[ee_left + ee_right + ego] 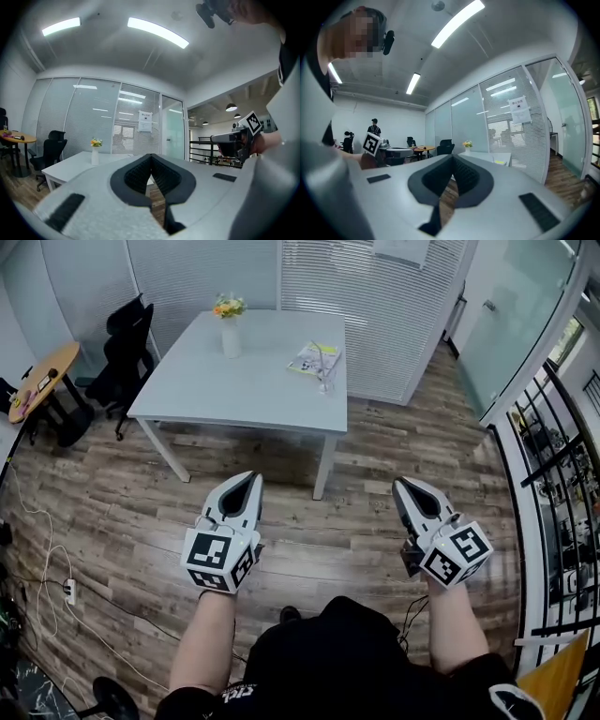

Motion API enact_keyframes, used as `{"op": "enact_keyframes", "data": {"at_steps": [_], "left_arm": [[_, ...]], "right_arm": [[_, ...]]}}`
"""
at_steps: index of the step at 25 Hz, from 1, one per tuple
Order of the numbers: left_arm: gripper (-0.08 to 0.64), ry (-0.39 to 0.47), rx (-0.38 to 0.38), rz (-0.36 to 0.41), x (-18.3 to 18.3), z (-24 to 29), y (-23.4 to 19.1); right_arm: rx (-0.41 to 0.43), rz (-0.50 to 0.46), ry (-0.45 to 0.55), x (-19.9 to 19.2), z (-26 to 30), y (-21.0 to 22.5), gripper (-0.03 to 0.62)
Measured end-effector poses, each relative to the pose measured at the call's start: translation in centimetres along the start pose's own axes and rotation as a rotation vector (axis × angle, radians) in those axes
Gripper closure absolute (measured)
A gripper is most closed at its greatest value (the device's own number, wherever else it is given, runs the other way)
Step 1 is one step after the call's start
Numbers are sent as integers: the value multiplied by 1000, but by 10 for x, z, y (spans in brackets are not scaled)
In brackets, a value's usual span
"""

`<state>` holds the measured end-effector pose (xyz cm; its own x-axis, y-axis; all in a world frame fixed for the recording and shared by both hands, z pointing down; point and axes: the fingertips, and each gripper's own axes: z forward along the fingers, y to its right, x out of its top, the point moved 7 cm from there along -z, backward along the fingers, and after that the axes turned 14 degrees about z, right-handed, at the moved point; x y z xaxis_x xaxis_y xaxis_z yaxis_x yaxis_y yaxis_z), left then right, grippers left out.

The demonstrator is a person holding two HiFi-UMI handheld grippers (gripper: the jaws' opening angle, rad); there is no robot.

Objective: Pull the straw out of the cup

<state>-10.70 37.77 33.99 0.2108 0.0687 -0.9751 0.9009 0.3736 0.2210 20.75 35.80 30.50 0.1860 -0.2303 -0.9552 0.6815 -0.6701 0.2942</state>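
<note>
A white table (253, 381) stands across the wooden floor, well ahead of both grippers. On its right part a small clear cup (325, 379) stands beside a yellow-green leaflet (312, 358); the straw is too small to make out. My left gripper (251, 478) and right gripper (401, 484) are held level side by side in mid-air, far short of the table. The left gripper (151, 155) has its jaws together at the tip with nothing between them. The right gripper (453, 157) looks the same, shut and empty.
A white vase of flowers (230, 332) stands at the table's far left. Black office chairs (124, 357) and a round wooden table (39, 381) are to the left. Cables and a power strip (67, 592) lie on the floor at left. A black railing (553, 484) runs along the right.
</note>
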Motion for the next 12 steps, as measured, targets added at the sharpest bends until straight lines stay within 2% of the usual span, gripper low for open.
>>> {"op": "enact_keyframes", "data": {"at_steps": [6,12], "left_arm": [[552,-2,17,-6,-8,-9,-19],[552,-38,17,-6,-16,2,-34]], "right_arm": [[6,28,-9,-6,13,-6,586],[-22,107,-6,-13,33,14,586]]}}
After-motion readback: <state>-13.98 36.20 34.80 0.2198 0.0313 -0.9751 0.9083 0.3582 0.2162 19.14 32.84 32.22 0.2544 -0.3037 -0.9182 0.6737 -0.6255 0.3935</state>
